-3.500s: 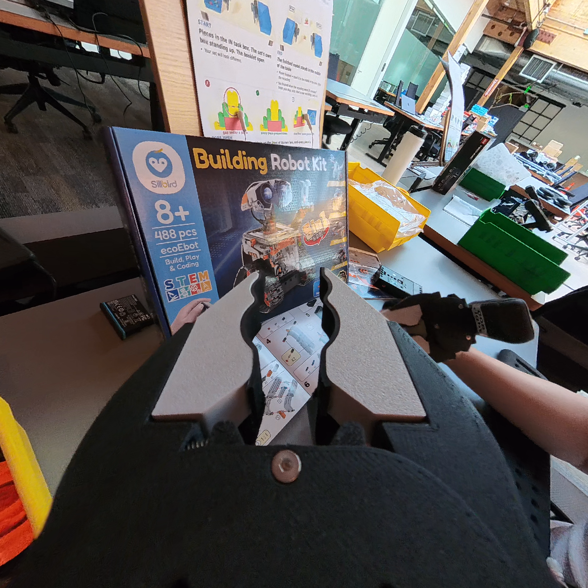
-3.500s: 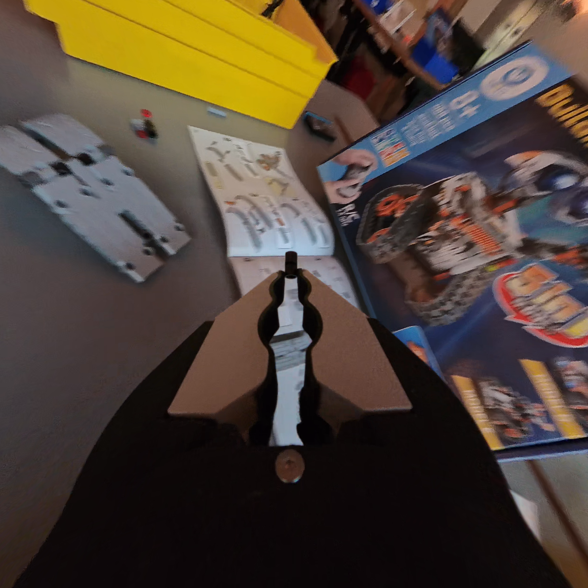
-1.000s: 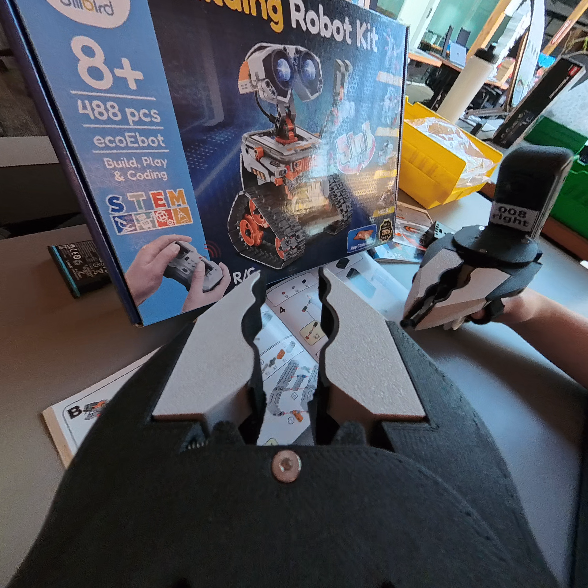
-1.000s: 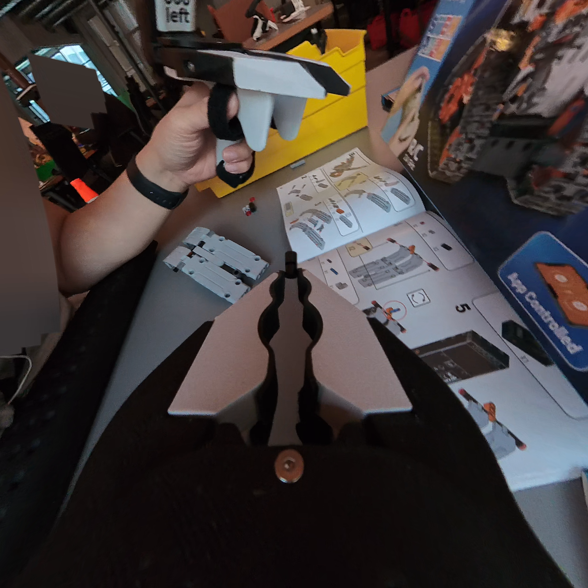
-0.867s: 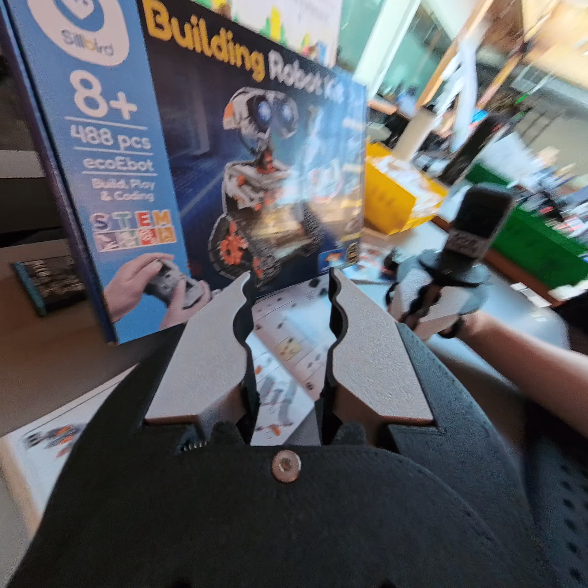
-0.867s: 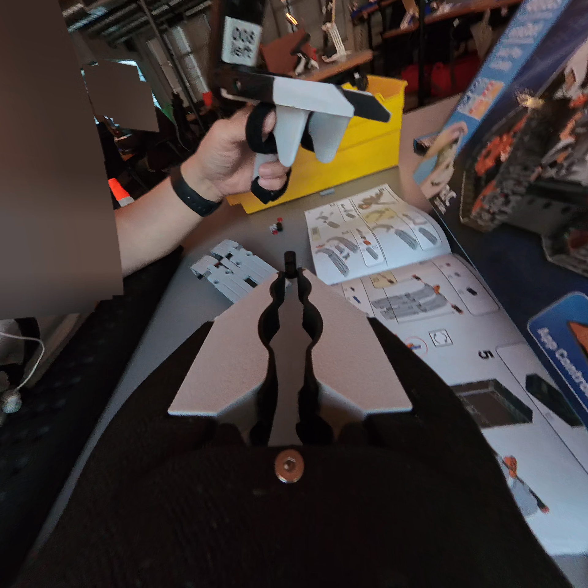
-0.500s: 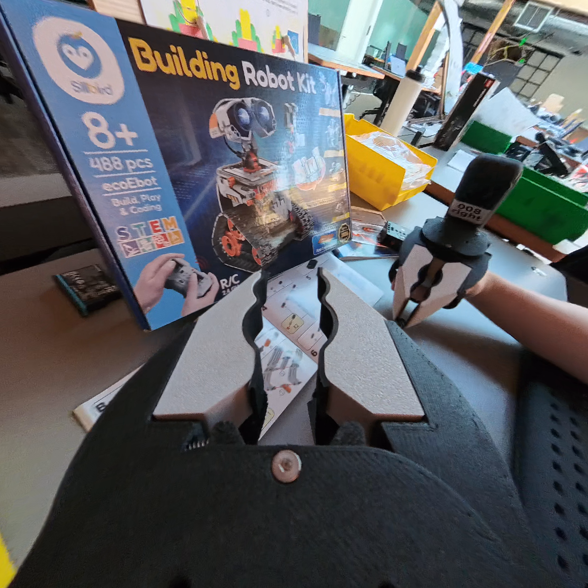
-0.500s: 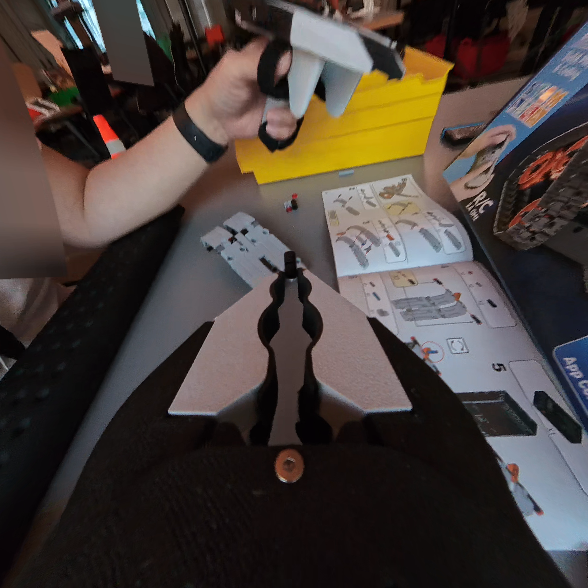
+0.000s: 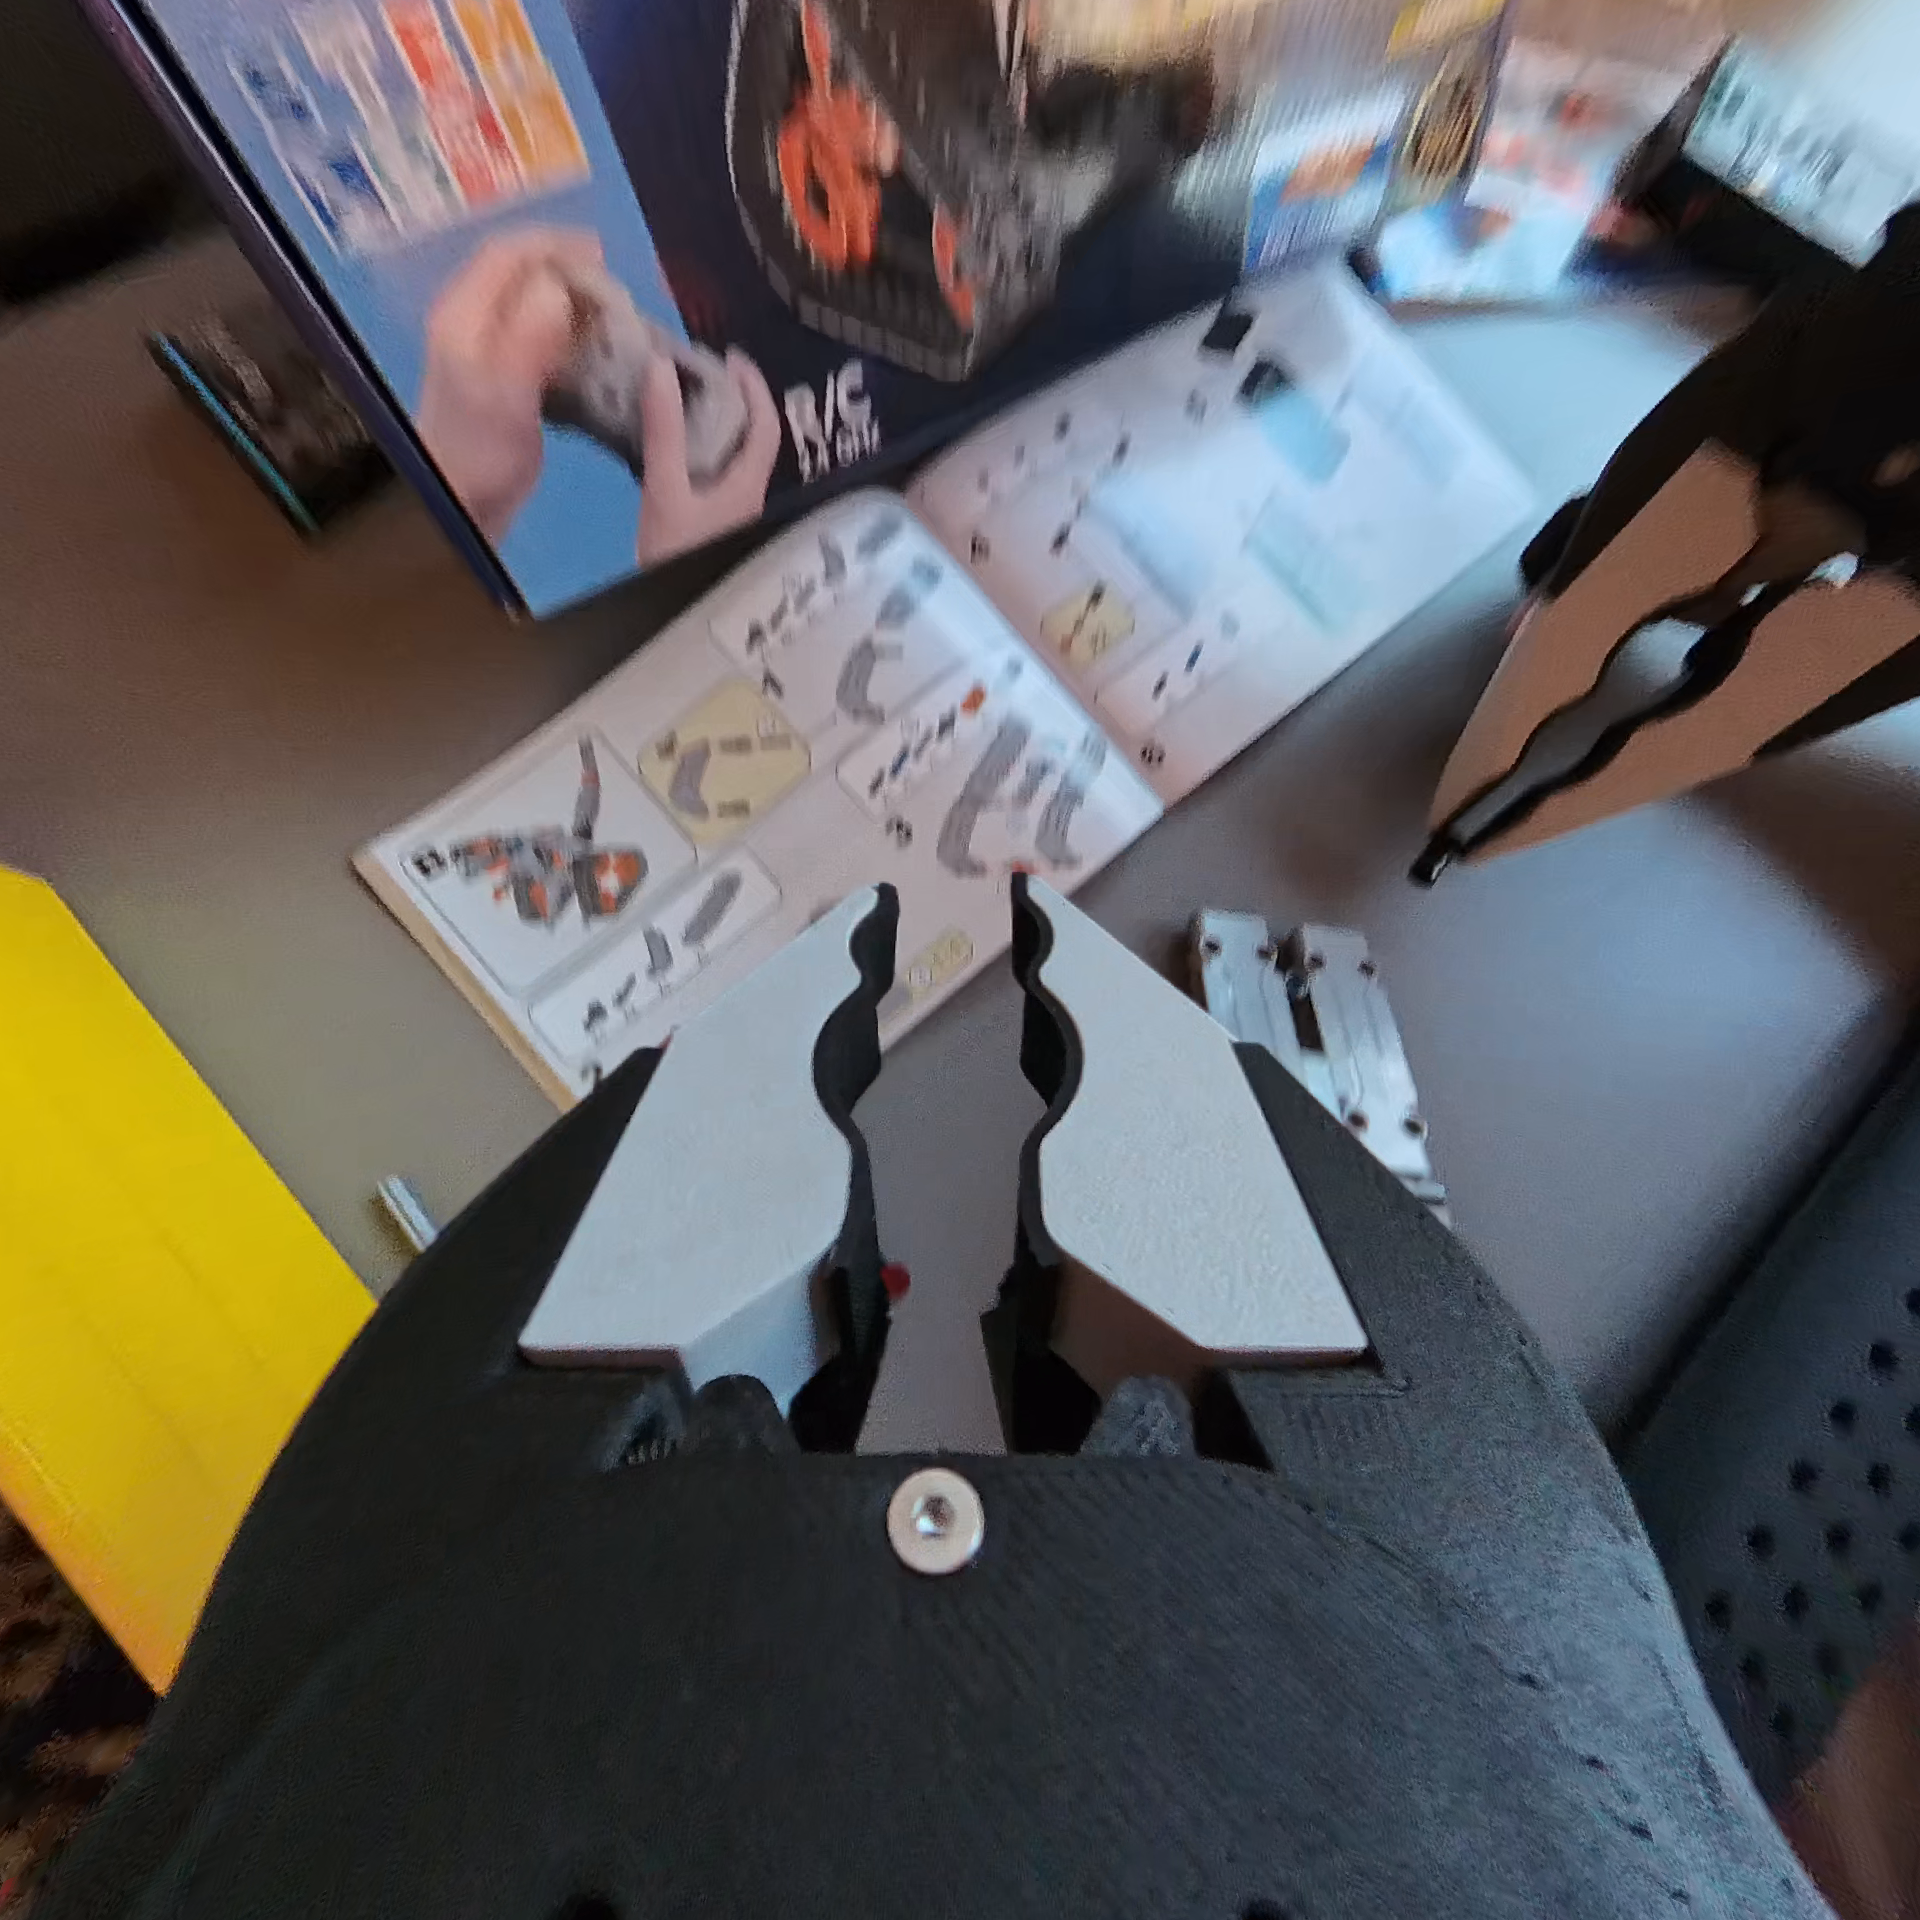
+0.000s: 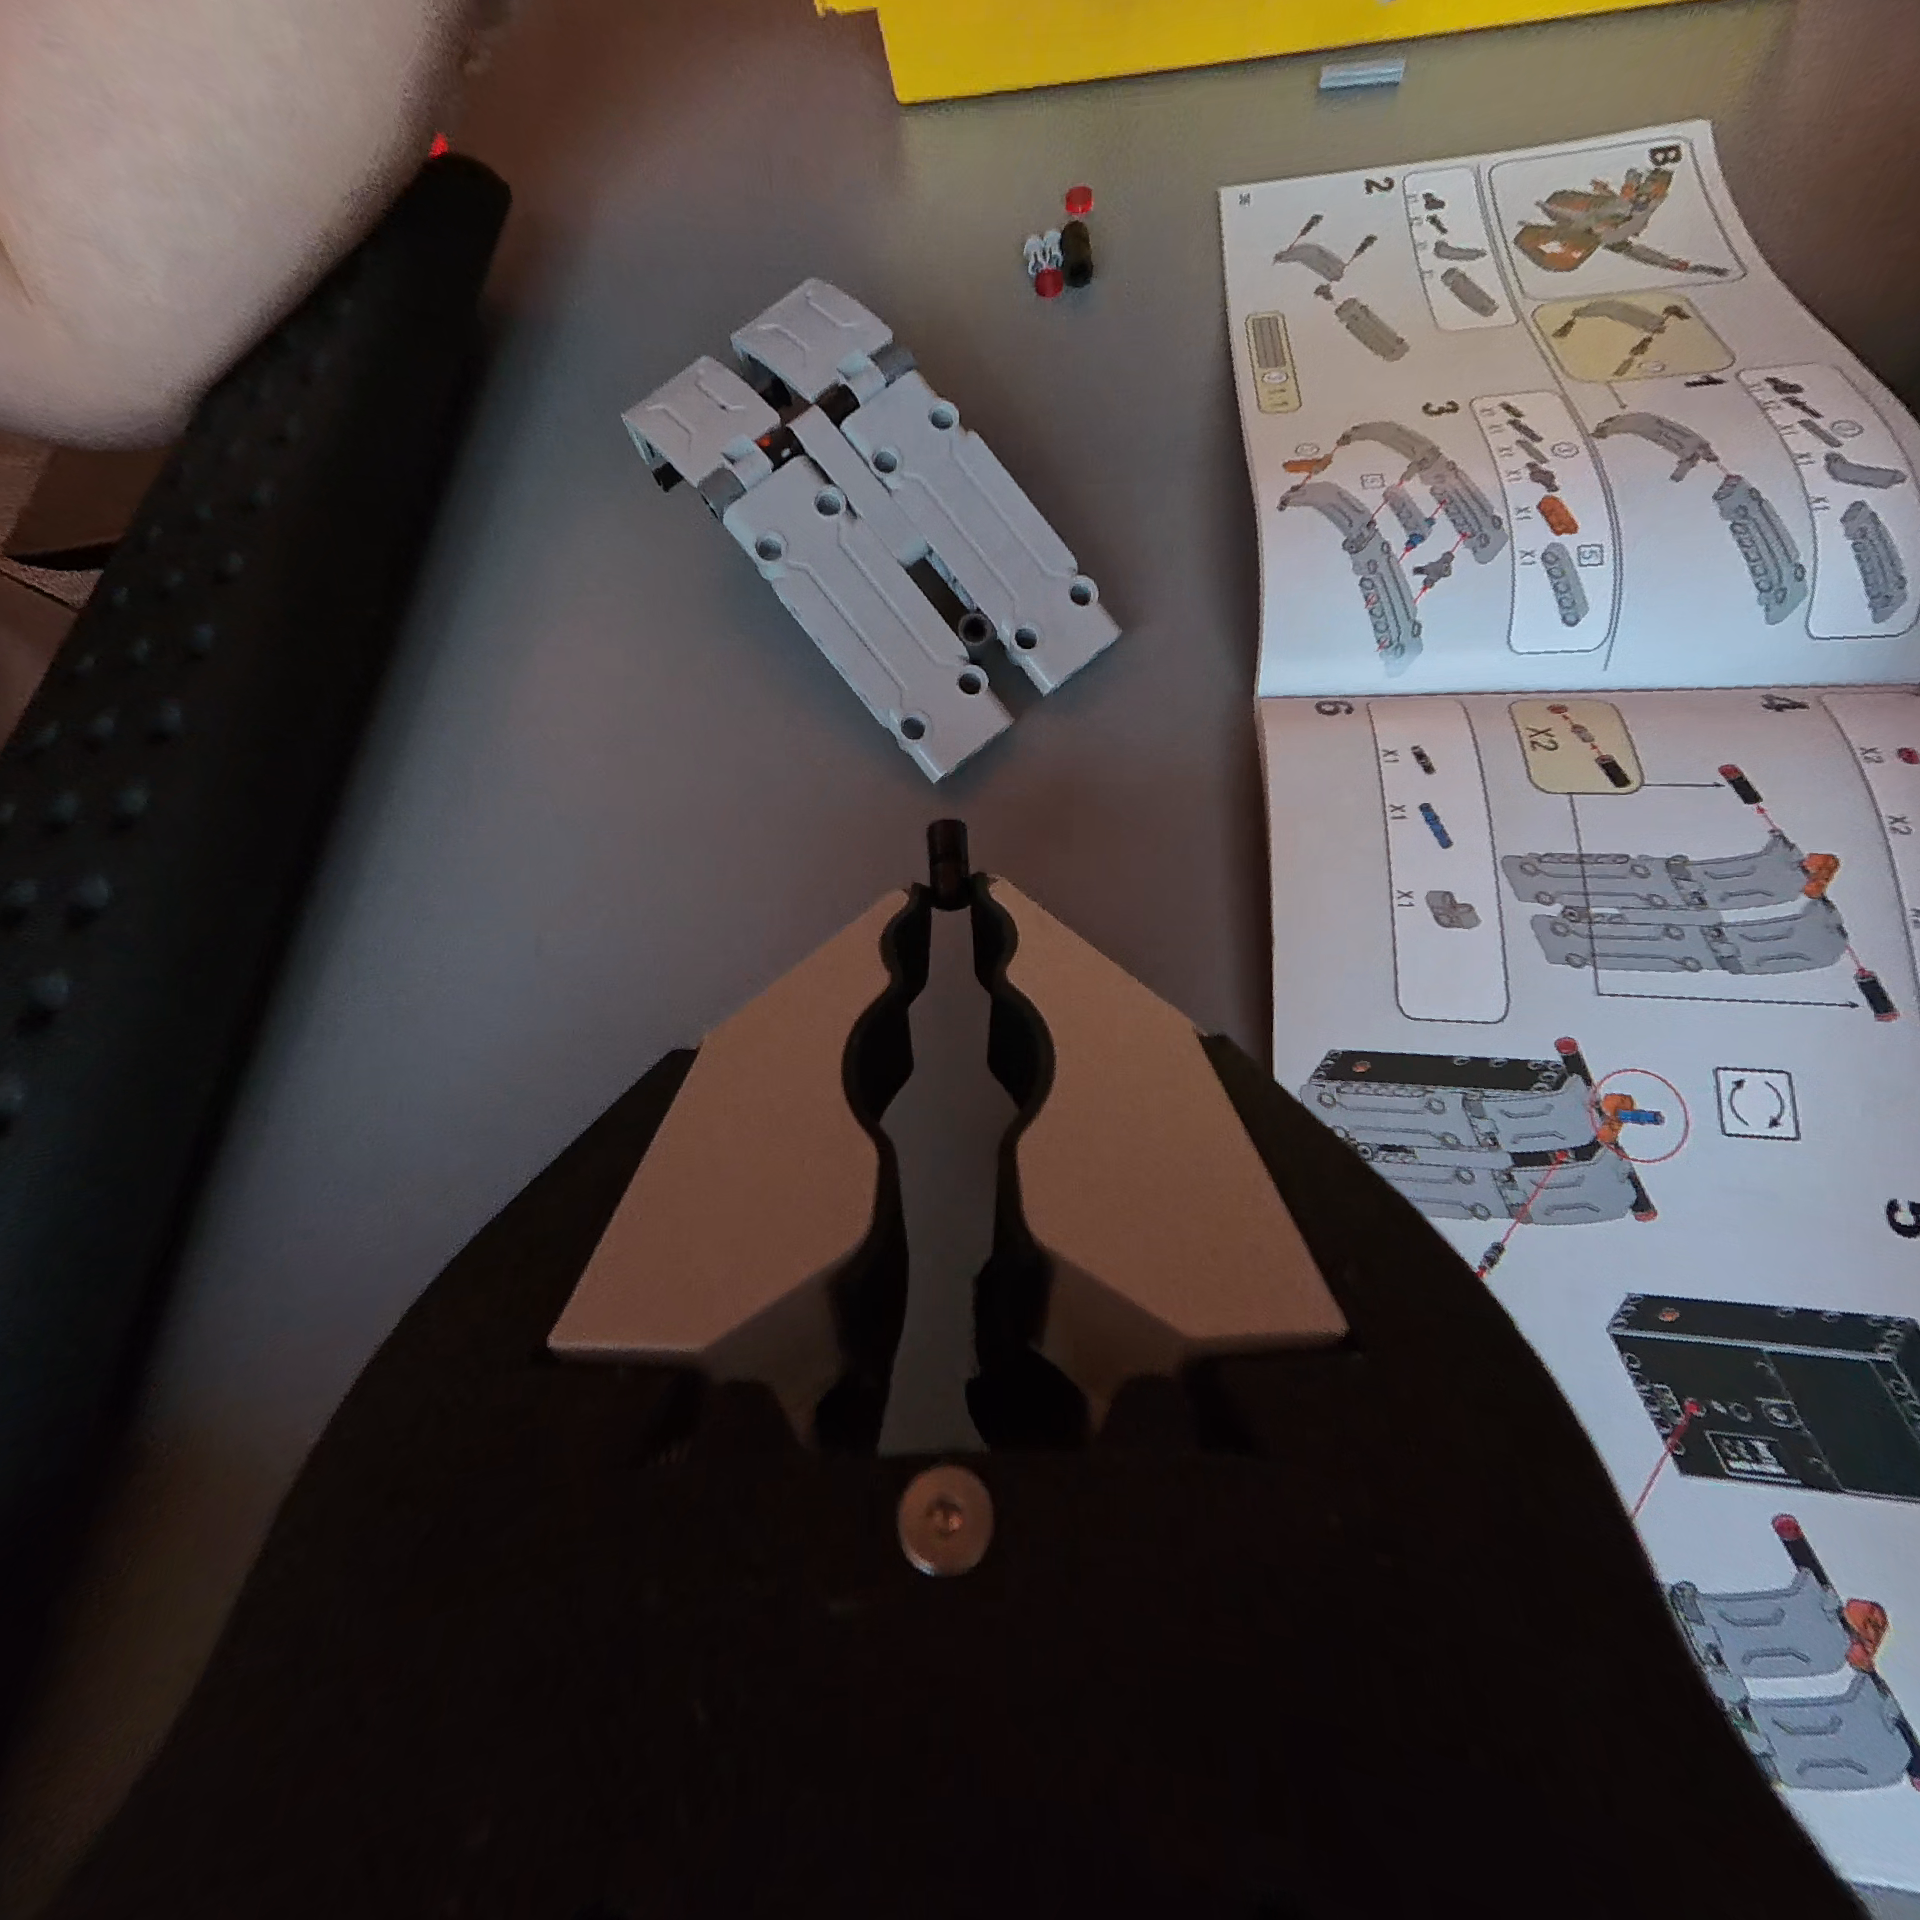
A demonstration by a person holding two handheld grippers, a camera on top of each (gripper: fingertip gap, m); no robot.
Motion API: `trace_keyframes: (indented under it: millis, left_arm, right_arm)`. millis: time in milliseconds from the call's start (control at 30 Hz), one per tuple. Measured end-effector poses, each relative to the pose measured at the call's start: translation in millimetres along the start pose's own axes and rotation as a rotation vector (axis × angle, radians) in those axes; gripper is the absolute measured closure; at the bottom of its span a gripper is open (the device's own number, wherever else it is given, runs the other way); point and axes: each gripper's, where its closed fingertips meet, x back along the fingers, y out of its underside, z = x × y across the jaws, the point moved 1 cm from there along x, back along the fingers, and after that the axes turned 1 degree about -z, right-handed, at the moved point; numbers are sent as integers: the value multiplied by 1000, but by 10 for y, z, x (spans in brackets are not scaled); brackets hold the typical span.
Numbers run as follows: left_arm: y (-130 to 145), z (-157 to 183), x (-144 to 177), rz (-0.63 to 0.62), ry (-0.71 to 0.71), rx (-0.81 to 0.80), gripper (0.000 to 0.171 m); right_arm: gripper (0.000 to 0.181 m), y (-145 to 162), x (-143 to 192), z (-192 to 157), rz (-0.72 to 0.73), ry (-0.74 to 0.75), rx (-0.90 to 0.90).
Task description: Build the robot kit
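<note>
Two grippers are hovering over the grey table (image 10: 623,935) while we are pinching one small black pin (image 10: 947,844).

We are keeping the right gripper (image 10: 948,902) pressed together on the pin at its very tips, just short of the grey brick assembly (image 10: 868,520); we are judging the pin as light, stiff and slick, best gripped across its middle; the assembly looks rigid plastic, light enough to slide, best taken across its long flat panels; we are holding the left gripper (image 9: 948,906) spread and empty above the assembly's near side; right of the assembly an open instruction booklet (image 10: 1558,727) is lying flat; beyond the assembly, tiny red and black loose pieces (image 10: 1065,244) and a yellow bin (image 10: 1143,42) are sitting; nothing is blocking the gap between pin and assembly.
</note>
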Motion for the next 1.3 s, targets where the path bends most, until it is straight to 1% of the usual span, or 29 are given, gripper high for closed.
trace_keyframes:
  millis: [67,100,233,333,400,600,767,800,867,967,1000,1100,1200,1300]
  left_arm:
    - [169,-12,-37,-102,-6,3,161]
    - [188,-32,-51,-117,-17,7,163]
    - [113,-40,-50,-74,-12,32,166]
    - [188,-105,9,-106,-71,22,166]
    - [178,-139,45,-90,-98,15,166]
    - [45,-166,63,1,-75,52,167]
    - [33,-180,91,13,-86,42,166]
    - [40,-177,96,11,-83,42,166]
    - [80,-174,104,-7,-75,44,166]
    - [156,-190,110,-40,-76,46,166]
    - [181,-190,114,-52,-73,50,165]
    - [277,-179,138,-96,-59,60,165]
    - [439,-158,189,-172,-62,52,163]
    - [531,-118,243,-212,-58,69,160]
  right_arm:
    - [174,19,-9,11,-12,3,2]
    - [174,23,-14,14,-14,2,4]
    - [174,27,-19,63,-12,5,-5]
    - [174,69,-5,109,-27,21,-10]
    - [174,123,-10,120,-55,29,-6]
    - [174,137,-26,117,-56,23,-4]
    - [173,144,-32,110,-51,12,-12]
    - [170,140,-34,101,-50,7,-14]
    - [162,125,-43,96,-45,6,-17]
    - [166,113,-66,102,-46,14,-5]
    - [174,112,-73,85,-50,2,1]
    - [174,92,-76,102,-48,13,14]
    - [174,0,5,128,9,15,-1]
    - [174,-131,116,167,99,16,-31]
